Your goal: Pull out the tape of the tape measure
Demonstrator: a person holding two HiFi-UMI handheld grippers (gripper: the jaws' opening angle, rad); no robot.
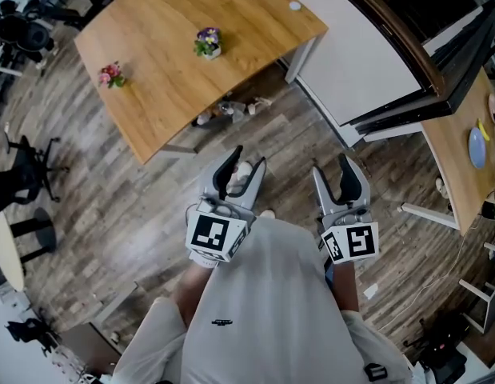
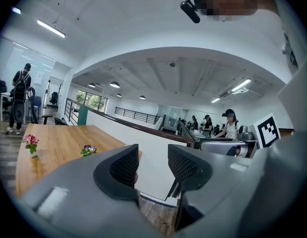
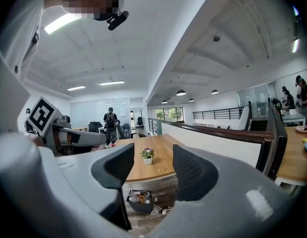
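With no tape measure showing in any view, the left tongs (image 1: 247,161) and right tongs (image 1: 333,166) both stand open and empty (side by side above the floor (image 1: 111,206)), so I would first find it, perhaps past the wooden bench (image 1: 167,54), before gripping its case and tape tip.

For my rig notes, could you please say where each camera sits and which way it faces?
Head view: on the person's head, facing steeply down at floor and table; shows shirt, arms, left gripper and right gripper.
Left gripper view: on that gripper, facing roughly level between its open jaws toward a white partition; the right gripper shows at right.
Right gripper view: likewise, jaws open, facing the table; the left gripper shows at left.
Shared: all three show the table's purple flowers.
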